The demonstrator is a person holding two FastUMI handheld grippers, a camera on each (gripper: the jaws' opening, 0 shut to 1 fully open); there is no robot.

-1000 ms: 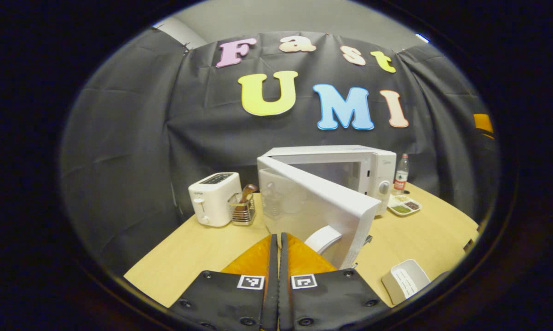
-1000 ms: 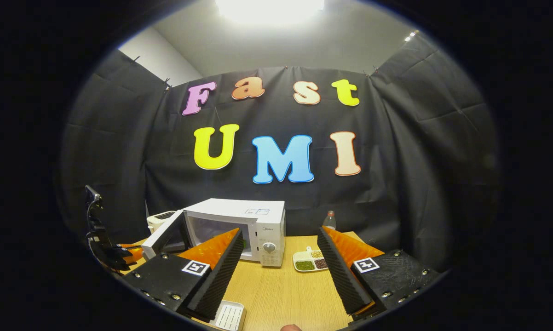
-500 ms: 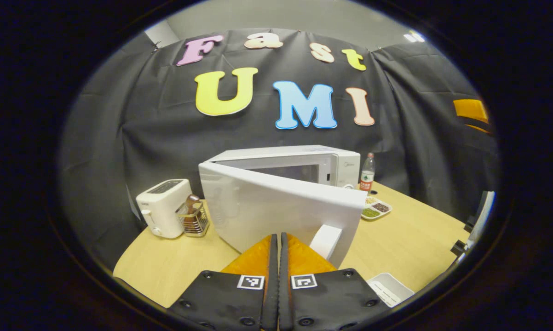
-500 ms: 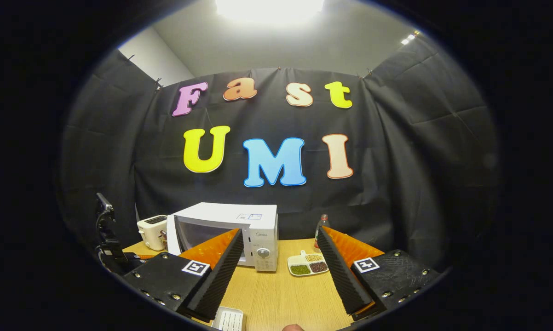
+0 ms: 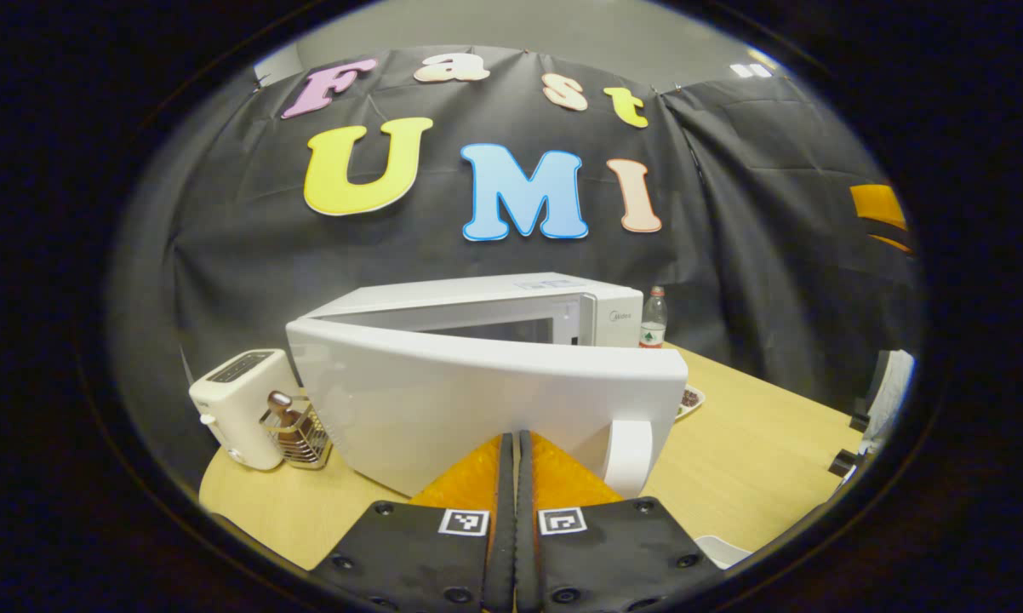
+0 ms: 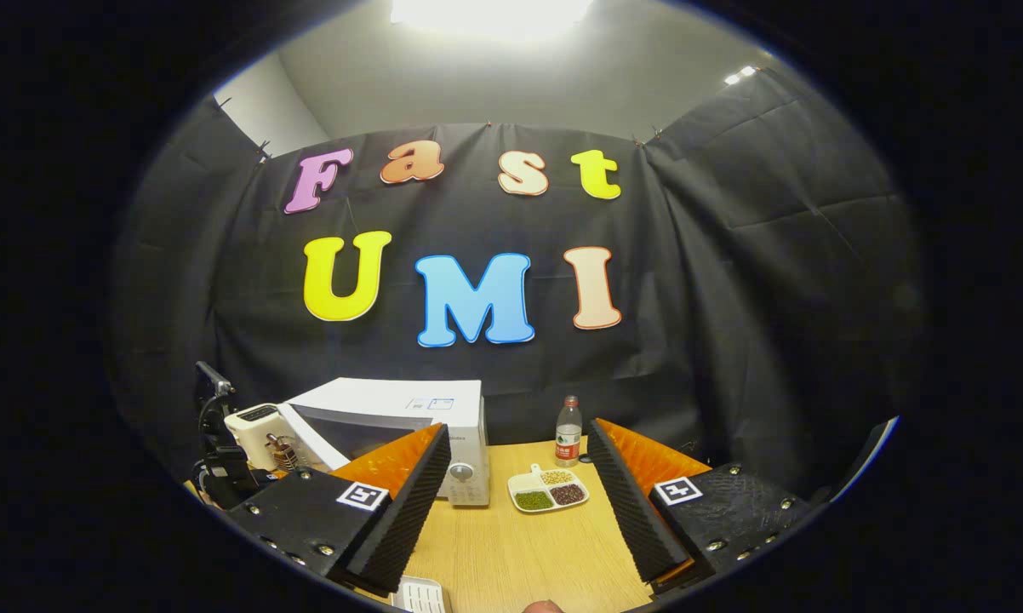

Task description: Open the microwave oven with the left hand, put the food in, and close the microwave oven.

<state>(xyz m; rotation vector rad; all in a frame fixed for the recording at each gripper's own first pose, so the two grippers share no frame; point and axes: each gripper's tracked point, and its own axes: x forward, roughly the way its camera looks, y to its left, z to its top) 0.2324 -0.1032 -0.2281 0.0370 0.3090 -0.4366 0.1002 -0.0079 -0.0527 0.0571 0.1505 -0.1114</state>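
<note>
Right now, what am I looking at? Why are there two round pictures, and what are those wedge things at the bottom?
A person holds a pinching tool, a gripper, in each hand. Each carries a camera, so you get one picture per hand. The wedges are gripper fingers. The left gripper is shut, against the microwave door, which stands partly open. The right gripper is open and holds nothing. On the table sit a microwave, toaster, bottle and a dish of beans.
</note>
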